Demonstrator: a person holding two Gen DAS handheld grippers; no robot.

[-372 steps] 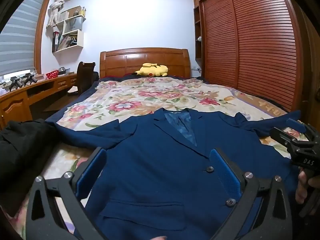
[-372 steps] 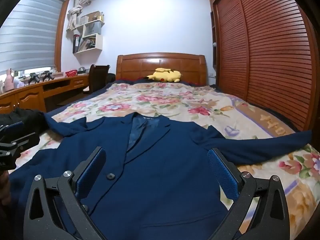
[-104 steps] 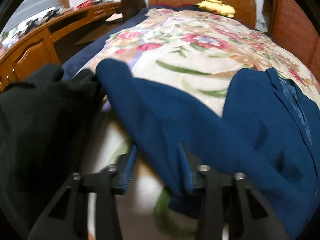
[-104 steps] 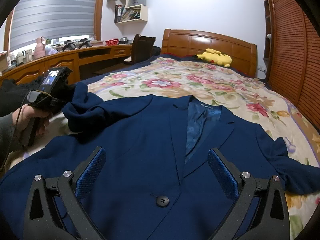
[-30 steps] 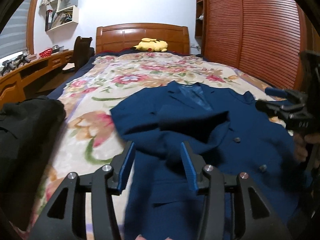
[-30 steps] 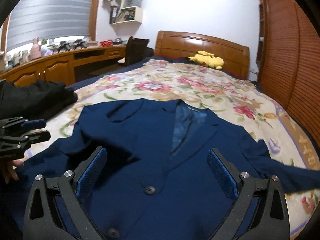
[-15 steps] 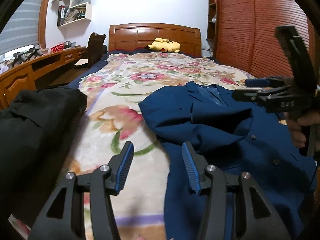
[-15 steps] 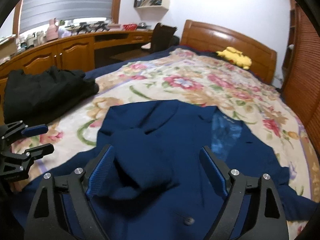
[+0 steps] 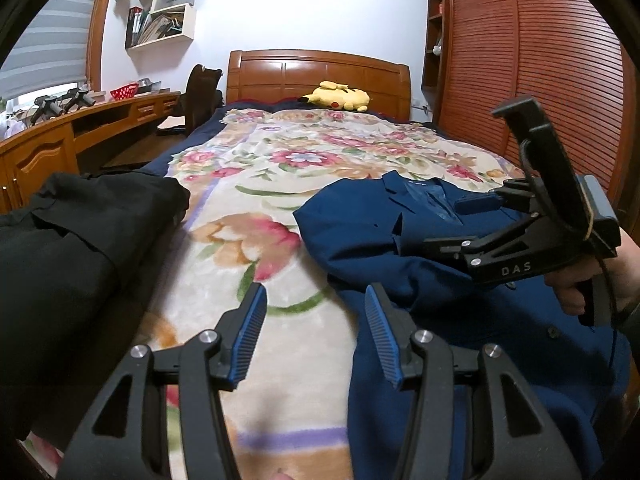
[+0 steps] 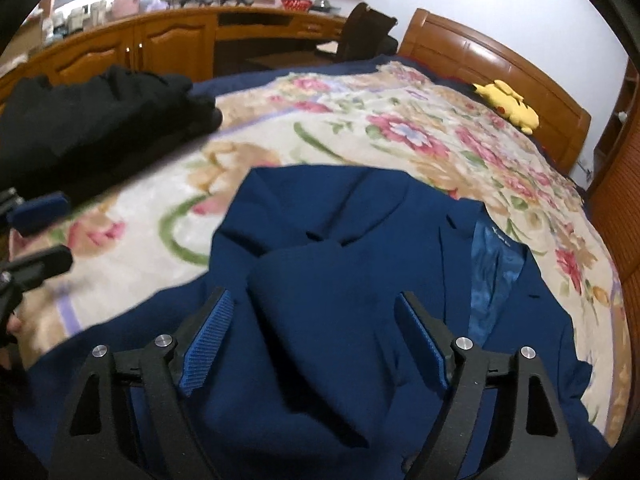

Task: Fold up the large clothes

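Right wrist view: the right gripper (image 10: 312, 340) is closing, its fingers straddling but not yet pinching the sleeve folded onto the navy woven blazer (image 10: 360, 248), which lies on the floral-quilted bed (image 10: 340, 120). A shallow pinch could drag extra layers, undoing the fold. The left gripper (image 9: 316, 332) hovers half-open, empty.

The navy suit jacket (image 10: 328, 280) is matt woven cloth with a shinier blue lining (image 10: 490, 264). The floral blanket (image 9: 256, 200) looks plush. The headboard (image 9: 320, 70) is glossy wood; the gripper pads (image 9: 250, 326) seem ribbed rubber.
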